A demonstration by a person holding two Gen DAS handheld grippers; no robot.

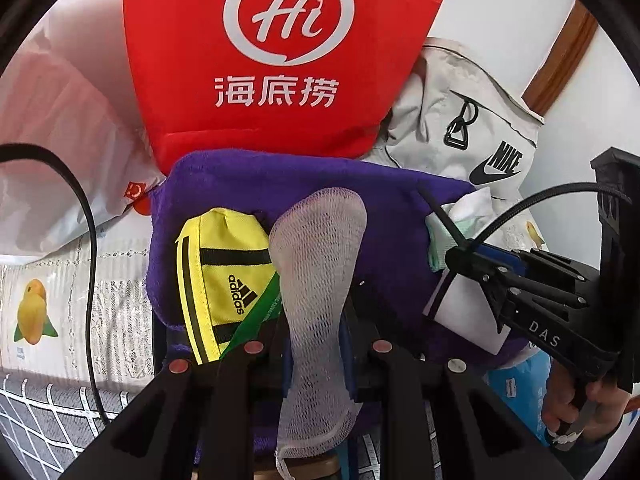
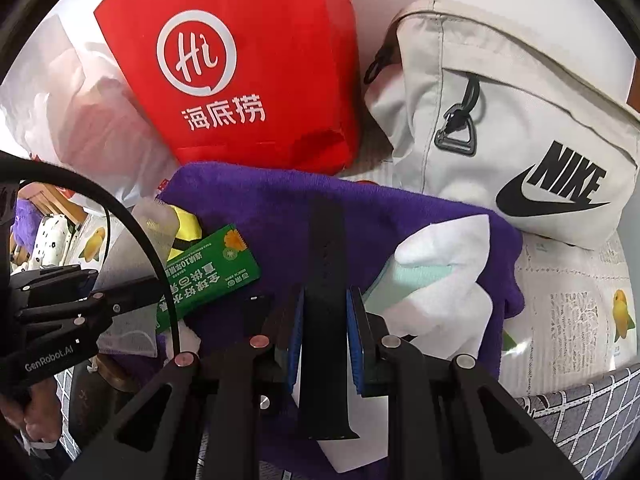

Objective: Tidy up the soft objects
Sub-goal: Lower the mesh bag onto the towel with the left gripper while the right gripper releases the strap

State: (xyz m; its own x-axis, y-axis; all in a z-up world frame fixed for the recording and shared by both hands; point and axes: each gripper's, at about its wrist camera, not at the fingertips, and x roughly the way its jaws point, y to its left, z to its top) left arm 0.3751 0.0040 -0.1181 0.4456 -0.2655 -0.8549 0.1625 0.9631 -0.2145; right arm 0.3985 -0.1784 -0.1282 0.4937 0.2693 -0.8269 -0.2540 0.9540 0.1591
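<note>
A purple towel lies spread in front of me; it also shows in the right wrist view. My left gripper is shut on a white mesh pouch that stands up over the towel. A yellow Adidas pouch and a green packet lie on the towel's left part. My right gripper is shut on a black strap above the towel, beside white and mint folded cloth. The right gripper also shows in the left wrist view.
A red Haidilao bag stands behind the towel. A beige Nike bag lies at the back right. A white plastic bag lies at the left. A lace cloth with fruit prints covers the surface; a grey grid-patterned cover is nearer.
</note>
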